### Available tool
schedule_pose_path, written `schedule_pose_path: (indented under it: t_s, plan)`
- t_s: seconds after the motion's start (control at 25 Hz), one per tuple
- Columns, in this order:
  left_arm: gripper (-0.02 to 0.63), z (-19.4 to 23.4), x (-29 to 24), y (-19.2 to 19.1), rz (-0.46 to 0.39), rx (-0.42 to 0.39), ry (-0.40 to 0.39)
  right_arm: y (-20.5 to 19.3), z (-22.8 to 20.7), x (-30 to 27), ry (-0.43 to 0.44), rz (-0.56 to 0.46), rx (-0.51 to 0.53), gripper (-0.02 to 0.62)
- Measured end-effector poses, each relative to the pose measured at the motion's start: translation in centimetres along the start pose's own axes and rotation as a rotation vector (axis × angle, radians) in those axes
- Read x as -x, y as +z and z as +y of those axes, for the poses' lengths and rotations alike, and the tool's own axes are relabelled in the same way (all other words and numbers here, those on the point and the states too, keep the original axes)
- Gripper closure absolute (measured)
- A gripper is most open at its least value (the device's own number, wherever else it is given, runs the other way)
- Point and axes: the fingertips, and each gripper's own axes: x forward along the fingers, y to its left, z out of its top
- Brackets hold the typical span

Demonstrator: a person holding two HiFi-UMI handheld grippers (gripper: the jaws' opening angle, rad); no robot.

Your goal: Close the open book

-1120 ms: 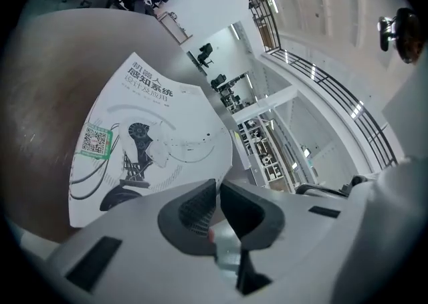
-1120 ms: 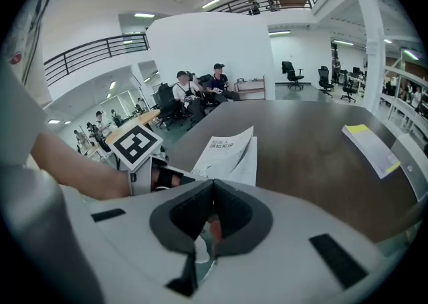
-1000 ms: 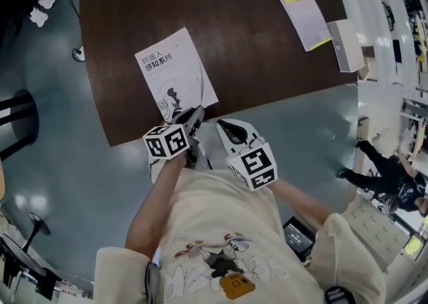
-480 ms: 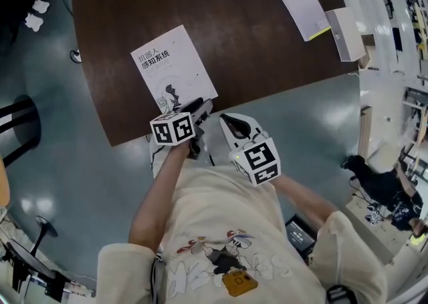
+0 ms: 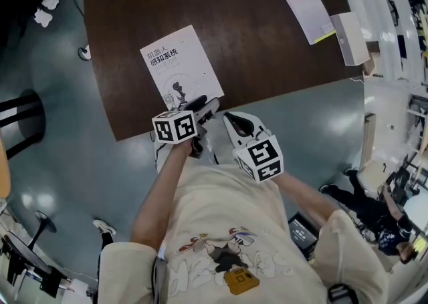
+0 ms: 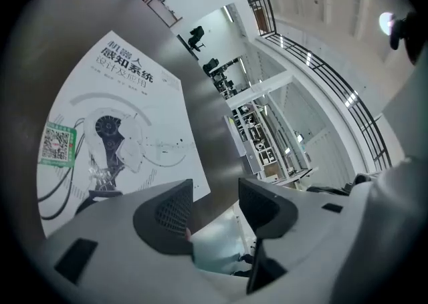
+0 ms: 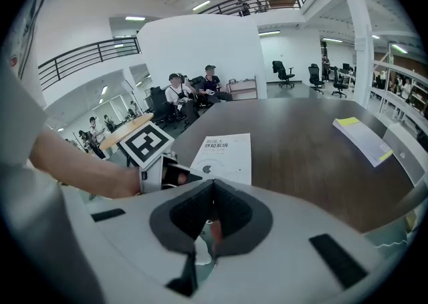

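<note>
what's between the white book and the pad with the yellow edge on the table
Nothing: only bare brown table runs between the white book and the yellow-edged pad. The head view shows it best, and the right gripper view agrees.

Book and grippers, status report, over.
Left gripper jaws just opening, nothing between them. Right gripper shut, empty. Book closed, cover up, flat on table. Nothing on it.

White book with grey line drawing; dark brown table; yellow-edged pad, perhaps lilac.
</note>
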Motion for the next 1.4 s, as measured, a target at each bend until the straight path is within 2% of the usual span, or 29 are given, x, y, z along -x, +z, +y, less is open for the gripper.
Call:
schedule_pose_path:
  t_s: [0.24,0.4,0.52,0.56,0.76,0.84,0.96,1.16,1.4]
  plan:
    - [0.422,-1.1,3.3,1.5,-0.063,-0.095,0.052,0.6,1.1,-0.3,0.029,-0.019,0.009,0.589]
    - [0.495,-1.9,6.3,2.4,-0.123,-0.167,0.113,1.4,2.0,-0.4,0.052,-0.044,0.031,0.589]
    - [0.589,-2.7,8.1,2.4,-0.155,-0.216,0.182,2.0,2.4,0.0,0.065,-0.065,0.047,0.589]
    - [0.600,-3.2,8.6,2.4,-0.163,-0.230,0.198,2.2,2.5,0.1,0.071,-0.071,0.050,0.589]
    - [0.600,-5.5,10.9,2.4,-0.204,-0.298,0.279,3.6,3.0,-0.1,0.124,-0.112,0.050,0.590]
    - [0.600,-6.7,12.3,2.1,-0.229,-0.321,0.285,4.0,3.8,0.0,0.136,-0.130,0.058,0.591]
    - [0.600,-7.9,13.9,1.1,-0.263,-0.312,0.279,4.2,4.9,0.2,0.141,-0.143,0.079,0.591]
    - [0.600,-8.4,15.8,-2.3,-0.280,-0.300,0.276,2.4,7.0,1.5,0.132,-0.140,0.096,0.591]
    - [0.600,-9.2,19.4,-5.1,-0.315,-0.325,0.284,-0.4,10.2,4.2,0.106,-0.145,0.087,0.591]
